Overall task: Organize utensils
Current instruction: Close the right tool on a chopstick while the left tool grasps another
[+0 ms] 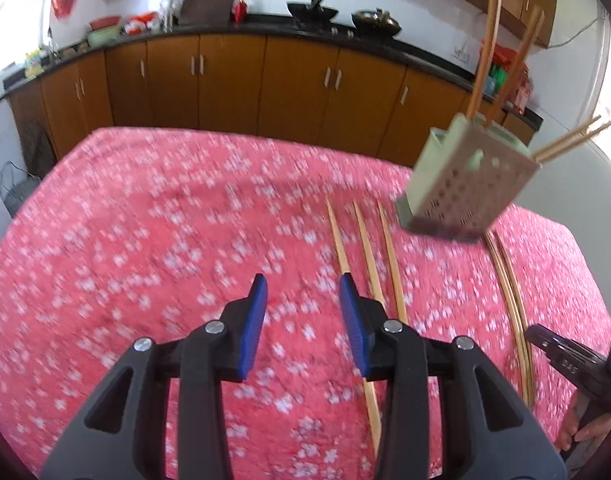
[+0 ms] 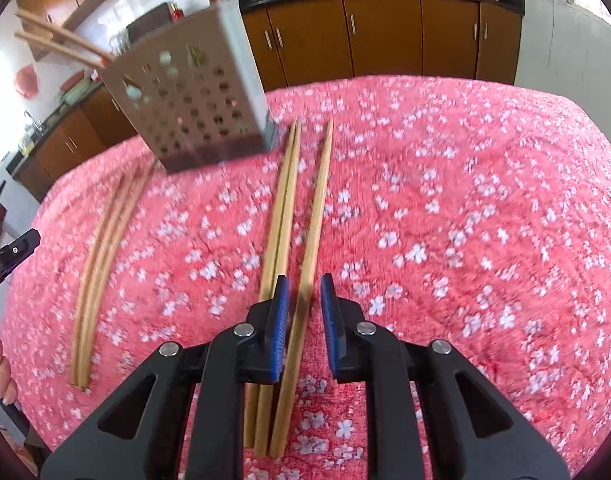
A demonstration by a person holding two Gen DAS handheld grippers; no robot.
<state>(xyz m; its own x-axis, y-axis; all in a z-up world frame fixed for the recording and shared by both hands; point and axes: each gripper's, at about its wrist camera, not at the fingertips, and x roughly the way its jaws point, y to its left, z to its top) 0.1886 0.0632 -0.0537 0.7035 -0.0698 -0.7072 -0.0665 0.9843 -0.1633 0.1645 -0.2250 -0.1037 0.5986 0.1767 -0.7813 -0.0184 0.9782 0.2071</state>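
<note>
Straddling one chopstick (image 2: 305, 280) – right gripper (image 2: 304, 300) (apparently unclosed).

Both wrist views low over table (image 1: 145, 220), sharing holder (image 1: 465, 184)

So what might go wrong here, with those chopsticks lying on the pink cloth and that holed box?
1. The right hand-held gripper is open around one chopstick, but two more lie right beside it, so closing may nudge or catch them.
2. The perforated holder looks tall and already carries chopsticks leaning outward; a bump while inserting could tip it.
3. The soft flowered cloth may let chopsticks roll.
</note>
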